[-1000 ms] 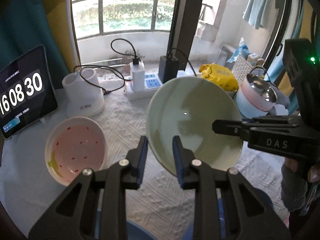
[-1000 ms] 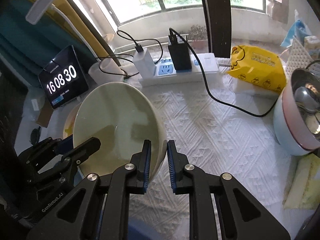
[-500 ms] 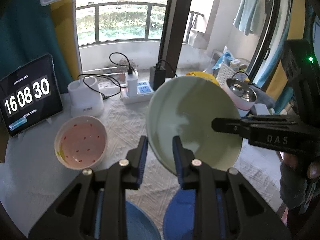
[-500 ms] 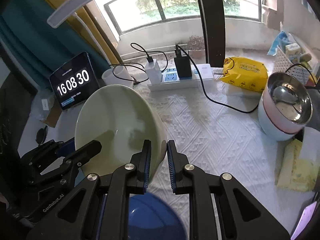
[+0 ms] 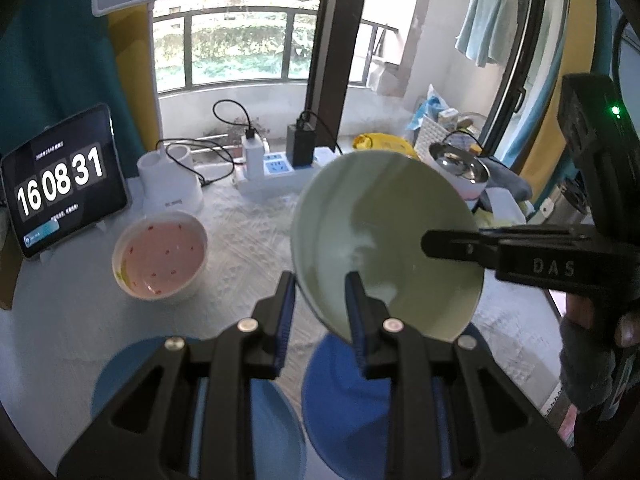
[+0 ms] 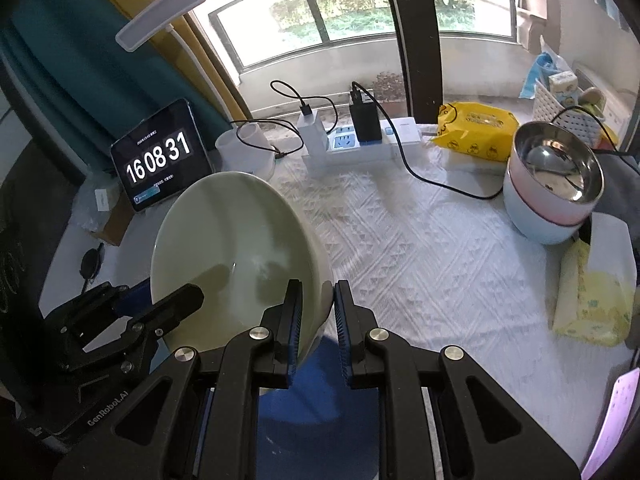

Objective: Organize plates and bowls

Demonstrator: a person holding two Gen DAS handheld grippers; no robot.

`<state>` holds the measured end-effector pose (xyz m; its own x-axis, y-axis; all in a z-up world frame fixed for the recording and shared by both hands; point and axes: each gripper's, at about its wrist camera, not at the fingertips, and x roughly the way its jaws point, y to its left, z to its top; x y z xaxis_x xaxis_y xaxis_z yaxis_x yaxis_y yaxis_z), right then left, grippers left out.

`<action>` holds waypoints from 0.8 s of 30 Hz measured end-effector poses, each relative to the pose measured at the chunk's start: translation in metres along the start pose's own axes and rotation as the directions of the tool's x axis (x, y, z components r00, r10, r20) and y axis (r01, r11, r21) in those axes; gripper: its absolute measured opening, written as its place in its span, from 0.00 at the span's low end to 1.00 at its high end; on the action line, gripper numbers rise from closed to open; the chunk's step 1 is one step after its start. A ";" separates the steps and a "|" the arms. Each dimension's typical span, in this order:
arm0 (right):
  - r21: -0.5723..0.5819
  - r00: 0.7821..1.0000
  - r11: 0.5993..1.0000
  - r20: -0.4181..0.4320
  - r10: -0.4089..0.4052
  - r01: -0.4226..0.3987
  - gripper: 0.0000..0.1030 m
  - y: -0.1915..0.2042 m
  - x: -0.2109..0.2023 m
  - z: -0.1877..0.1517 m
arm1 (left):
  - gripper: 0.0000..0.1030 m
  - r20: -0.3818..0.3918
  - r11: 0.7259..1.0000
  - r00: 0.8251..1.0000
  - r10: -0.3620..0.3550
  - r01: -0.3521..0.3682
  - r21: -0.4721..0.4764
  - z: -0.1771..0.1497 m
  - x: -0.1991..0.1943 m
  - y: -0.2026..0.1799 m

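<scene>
Step in hand: both tools are carrying the pale green bowl point(image 5: 384, 240) tilted in the air above the worktop point(image 6: 420, 248), with two blue dishes point(image 5: 344, 392) lying below it.
Left tool point(image 5: 320, 312): it is pinching the bowl's near rim, one pad inside and one outside the wall.
Right tool point(image 6: 316, 320): it is clamping the opposite rim the same way, jaws narrow on the thin wall.
Doing it well: I'd say both hands should be travelling together at one pace, so neither grip is twisting the rim; level the bowl before lowering.
Where to set it: probably nesting with a like dish; which one, I cannot tell.
Green bowl: glazed, smooth, glossy, wide and shallow, so likely slippery under the ribbed pads.
Pink bowl point(image 5: 160, 256): sitting on the worktop well left of the green one, round, white rim, red specks inside.
Worktop cover: white cloth, quilted in diamonds, looking soft and forgiving.
Steel pot point(image 6: 552, 176): shiny metal, standing far right, clear of the path.
</scene>
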<state>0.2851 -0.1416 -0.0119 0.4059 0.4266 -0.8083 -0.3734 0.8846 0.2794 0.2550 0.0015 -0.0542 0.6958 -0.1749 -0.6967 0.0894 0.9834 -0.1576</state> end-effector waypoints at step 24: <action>0.045 0.998 0.999 -0.060 0.008 -0.005 0.17 -0.007 -0.002 -0.062 | 0.25 -0.055 1.000 0.998 -0.006 0.006 0.008 -0.052 -0.012 -0.023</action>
<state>0.2357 -0.1601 -0.0446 0.3525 0.4214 -0.8355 -0.3374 0.8900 0.3066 0.2072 -0.0212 -0.0787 0.6549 -0.1832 -0.7332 0.0994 0.9826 -0.1567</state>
